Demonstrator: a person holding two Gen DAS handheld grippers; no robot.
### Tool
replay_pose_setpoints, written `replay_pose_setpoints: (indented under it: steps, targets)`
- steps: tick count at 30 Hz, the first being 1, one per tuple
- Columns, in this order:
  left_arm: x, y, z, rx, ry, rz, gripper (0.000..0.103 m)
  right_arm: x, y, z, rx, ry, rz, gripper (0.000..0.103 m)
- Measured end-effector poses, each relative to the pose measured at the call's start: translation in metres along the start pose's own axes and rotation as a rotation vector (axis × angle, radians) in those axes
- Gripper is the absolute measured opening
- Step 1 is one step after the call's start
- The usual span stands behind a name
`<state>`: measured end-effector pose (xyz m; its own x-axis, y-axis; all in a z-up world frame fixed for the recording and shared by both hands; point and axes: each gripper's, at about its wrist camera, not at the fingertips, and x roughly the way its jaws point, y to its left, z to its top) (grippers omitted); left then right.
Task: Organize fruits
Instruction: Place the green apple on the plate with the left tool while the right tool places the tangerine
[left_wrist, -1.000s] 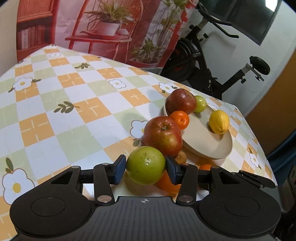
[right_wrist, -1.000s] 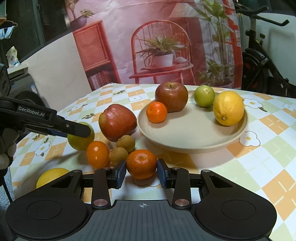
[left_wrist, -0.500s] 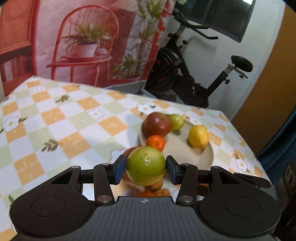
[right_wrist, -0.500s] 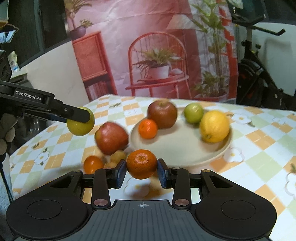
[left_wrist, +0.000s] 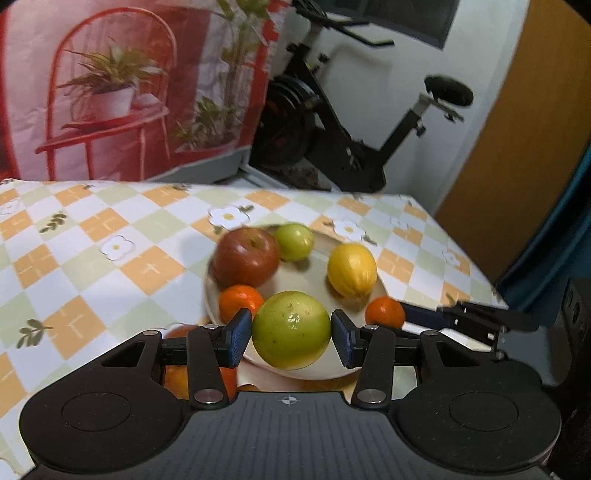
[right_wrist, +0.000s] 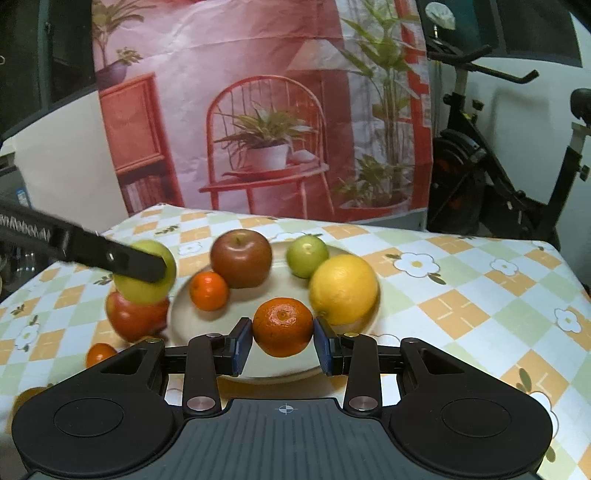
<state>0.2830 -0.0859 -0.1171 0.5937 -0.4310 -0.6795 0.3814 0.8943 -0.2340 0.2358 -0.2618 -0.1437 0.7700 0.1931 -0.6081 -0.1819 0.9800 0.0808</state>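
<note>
Both grippers loaded, held over the near part of the plate (right_wrist: 184, 310).

- Left gripper (left_wrist: 291, 334): closed partway on a green fruit (left_wrist: 291, 328), pads pressed on both sides. Fruit held in the air over the near left rim of the plate.
- Right gripper (right_wrist: 282, 338): closed narrow on a tangerine (right_wrist: 282, 326), pads touching both flanks. Held over the near edge of the plate, just near of the lemon (right_wrist: 343, 290).
- Already on plate: red apple (right_wrist: 242, 258) far left, small green fruit (right_wrist: 306, 256) far, lemon right, 2nd tangerine (right_wrist: 208, 290) left.
- Not yet on plate: red apple no. 2 (right_wrist: 136, 315) on the table (right_wrist: 461, 295), left of plate; small tangerine (right_wrist: 99, 354) nearer; more orange fruit at near left edge, partly hidden.

Risks (judged):
- Round fruit, held at two points only: slip poss. if tilted or let go from height; a rolling fruit could leave the plate, as rim is low.
- Free space on plate is near-centre only. Both drops aimed there → grippers could collide, w/ right gripper tip seen close by in left view.
- Green fruit set down by the 2nd tangerine could knock it off the left rim.
- Tangerine released against lemon could nudge it toward the right rim.

Writing: white lettering on left gripper arm, seen in right view; blurred, not legible. No other labels seen.
</note>
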Motion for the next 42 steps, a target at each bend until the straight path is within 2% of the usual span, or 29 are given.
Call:
replay_pose_setpoints:
  steps: [5,15,28,42]
  targets:
    - [0.027,0.001,-0.002,0.026,0.063,0.017,0.05,0.014,-0.005,-0.002,-0.024,0.017,-0.014,0.033]
    - [0.048,-0.001,-0.003,0.088,0.115,0.05,0.05,0.03,-0.008,-0.007,0.0,0.028,-0.043,0.033]
    - [0.052,-0.005,-0.005,0.161,0.112,0.081,0.05,0.034,-0.006,-0.009,-0.039,0.018,-0.09,0.033]
    - [0.044,-0.005,-0.005,0.128,0.118,0.076,0.052,0.022,-0.003,-0.016,-0.048,-0.027,-0.079,0.042]
